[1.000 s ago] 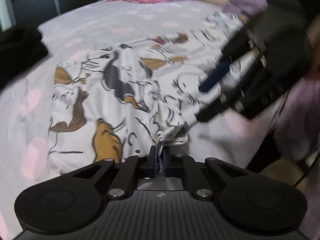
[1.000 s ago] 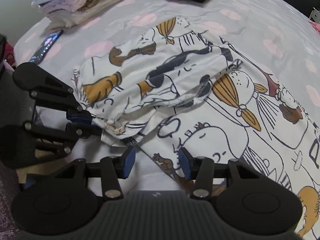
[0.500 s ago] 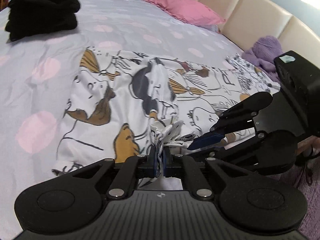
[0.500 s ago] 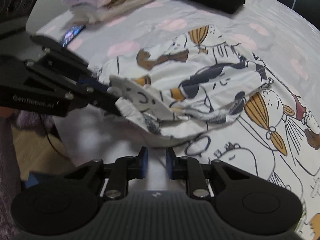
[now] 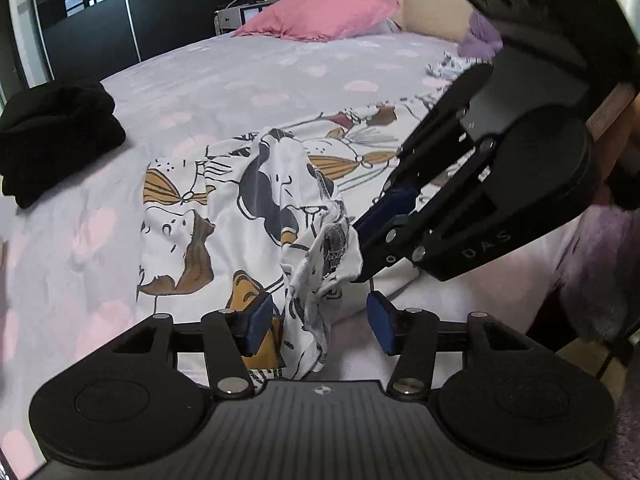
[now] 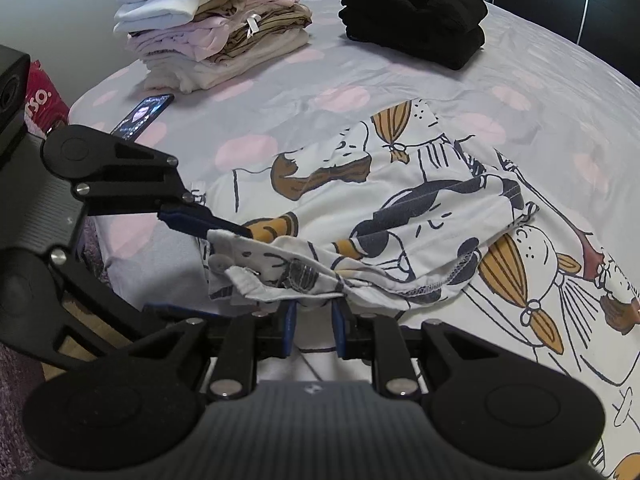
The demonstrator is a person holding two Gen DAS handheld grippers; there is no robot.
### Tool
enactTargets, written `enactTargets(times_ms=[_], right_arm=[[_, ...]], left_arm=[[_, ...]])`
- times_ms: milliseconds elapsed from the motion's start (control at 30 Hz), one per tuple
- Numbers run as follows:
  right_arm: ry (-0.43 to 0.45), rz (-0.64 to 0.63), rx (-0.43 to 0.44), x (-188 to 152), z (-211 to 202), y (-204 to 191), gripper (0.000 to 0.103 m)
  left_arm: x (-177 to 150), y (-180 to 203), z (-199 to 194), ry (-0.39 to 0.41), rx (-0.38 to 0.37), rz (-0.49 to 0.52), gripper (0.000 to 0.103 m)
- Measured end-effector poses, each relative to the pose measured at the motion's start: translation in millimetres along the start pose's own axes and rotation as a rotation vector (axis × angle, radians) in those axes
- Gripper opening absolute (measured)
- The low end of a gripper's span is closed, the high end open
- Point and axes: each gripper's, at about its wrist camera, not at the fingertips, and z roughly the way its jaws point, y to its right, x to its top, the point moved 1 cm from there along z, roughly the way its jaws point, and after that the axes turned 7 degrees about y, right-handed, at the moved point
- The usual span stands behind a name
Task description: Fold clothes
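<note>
Two grippers mid-handoff on the cartoon-print garment [image 5: 256, 216] spread on the bed [image 5: 248, 76]: left gripper [image 5: 318, 326] just opened, hem loose between, right gripper [image 6: 314, 322] pinching that hem, next probably needing a re-grab elsewhere.

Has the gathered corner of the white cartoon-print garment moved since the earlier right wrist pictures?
Yes. The gathered corner of the white cartoon-print garment has come from the left tool into the right tool, away from the smartphone.

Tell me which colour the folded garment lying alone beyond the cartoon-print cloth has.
Black: the folded black garment shows best in the right wrist view.
</note>
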Motion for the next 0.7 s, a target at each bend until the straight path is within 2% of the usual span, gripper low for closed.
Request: enactTargets(times_ms=[133, 200, 233, 300, 367, 533, 700], right_arm=[[0.002, -0.013, -0.005, 1.8, -5.7, 0.1, 0.022], [0.011, -0.011, -0.005, 3.1, -8.3, 1.4, 0.022], [0.016, -0.010, -0.005, 3.8, -9.6, 2.2, 0.022], [0.021, -0.006, -0.006, 4.5, -11.2, 3.8, 0.022], [0.021, 0.000, -0.008, 4.4, -11.6, 5.8, 0.022], [0.028, 0.056, -0.027, 6.8, -19.4, 22.2, 0.023], [0.009, 0.176, -0.088, 18.9, -23.6, 64.0, 0.030]], left_arm=[[3.1, 0.6, 9.8, 0.012, 0.022, 0.012, 0.049], [4.9, 1.7, 13.4, 0.023, 0.021, 0.030, 0.045], [5.5, 2.4, 15.5, 0.025, 0.020, 0.038, 0.039], [5.3, 3.8, 20.4, 0.016, 0.011, 0.048, 0.021], [3.7, 2.8, 24.6, 0.003, 0.003, 0.039, 0.010], [7.7, -9.7, 15.0, 0.040, -0.012, -0.052, 0.007], [16.0, -26.1, 2.5, 0.089, -0.003, -0.130, 0.007]])
